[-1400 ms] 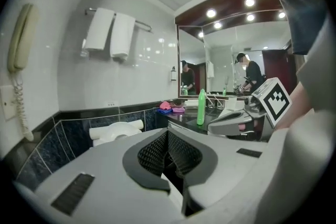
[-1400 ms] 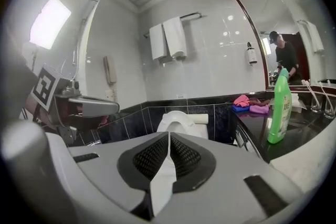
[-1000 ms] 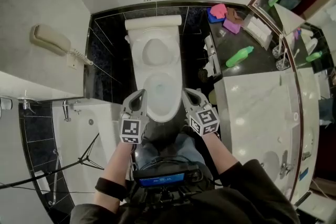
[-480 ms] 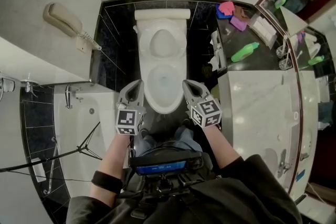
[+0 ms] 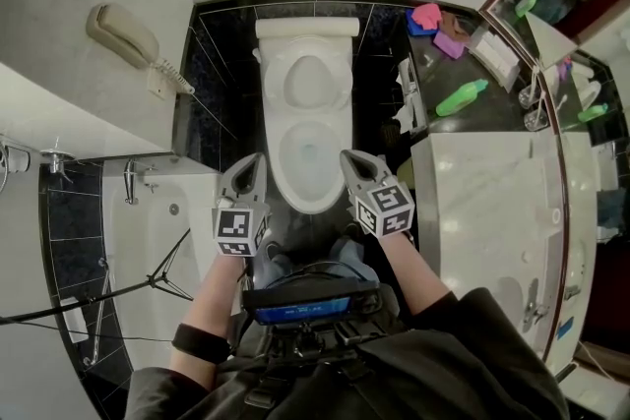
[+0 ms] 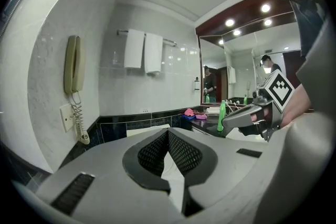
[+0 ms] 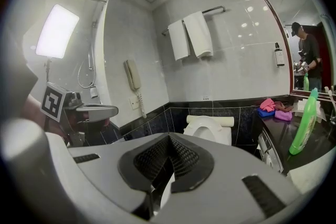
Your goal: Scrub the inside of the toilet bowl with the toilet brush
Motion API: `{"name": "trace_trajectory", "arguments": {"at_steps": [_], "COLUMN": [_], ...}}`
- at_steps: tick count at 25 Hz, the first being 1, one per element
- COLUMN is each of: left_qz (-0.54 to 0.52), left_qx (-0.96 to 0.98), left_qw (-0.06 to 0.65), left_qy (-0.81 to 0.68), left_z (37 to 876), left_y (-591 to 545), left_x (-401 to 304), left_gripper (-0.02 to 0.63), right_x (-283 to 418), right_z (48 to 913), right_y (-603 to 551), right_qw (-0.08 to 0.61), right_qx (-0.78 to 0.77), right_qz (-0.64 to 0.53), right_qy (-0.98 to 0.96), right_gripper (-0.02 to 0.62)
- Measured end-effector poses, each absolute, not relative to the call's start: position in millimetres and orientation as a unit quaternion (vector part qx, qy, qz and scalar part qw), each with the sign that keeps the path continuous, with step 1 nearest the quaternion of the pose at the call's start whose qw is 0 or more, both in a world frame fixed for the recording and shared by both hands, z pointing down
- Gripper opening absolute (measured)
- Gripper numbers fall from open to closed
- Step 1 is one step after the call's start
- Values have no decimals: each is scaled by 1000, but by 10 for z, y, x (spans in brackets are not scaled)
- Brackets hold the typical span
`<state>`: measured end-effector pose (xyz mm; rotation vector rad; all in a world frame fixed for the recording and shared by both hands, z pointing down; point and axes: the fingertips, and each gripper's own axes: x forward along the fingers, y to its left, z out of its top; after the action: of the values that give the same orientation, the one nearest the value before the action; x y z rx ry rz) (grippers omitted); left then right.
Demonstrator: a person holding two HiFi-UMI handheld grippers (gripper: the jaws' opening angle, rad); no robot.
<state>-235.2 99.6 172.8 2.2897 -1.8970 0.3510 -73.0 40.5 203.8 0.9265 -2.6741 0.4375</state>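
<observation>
The toilet (image 5: 307, 128) is sitting ahead of both pairs of jaws and below them, its front rim lying between the left gripper (image 5: 250, 160) and the right gripper (image 5: 350, 156), with neither one touching it. Both pairs of jaws are pressing together with nothing between them. The toilet is gleaming white, its lid standing up and pale water lying in the bowl
</observation>
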Motion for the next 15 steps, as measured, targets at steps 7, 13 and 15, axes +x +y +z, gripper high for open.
{"name": "trace_trajectory", "arguments": {"at_steps": [7,13,15], "left_qz": [121,124,125], "left_qx": [760,758,757], "left_qw": [75,72,77], "left_qy": [-634,-637,-637], "left_z": [1772,1834,1832], "left_y": [1002,1028,1044], "left_x": [-2416,-2474,-2468], "left_gripper": [2,2,1], "right_x": [-734,-737,-720], "right_z": [2139,2134,2151], "right_y": [403,405,412], "right_qw": [144,145,145], "right_qx": [322,324,325], "right_qz": [159,164,165], "right_qy": [-922,-920,-920], "right_gripper": [0,0,0]}}
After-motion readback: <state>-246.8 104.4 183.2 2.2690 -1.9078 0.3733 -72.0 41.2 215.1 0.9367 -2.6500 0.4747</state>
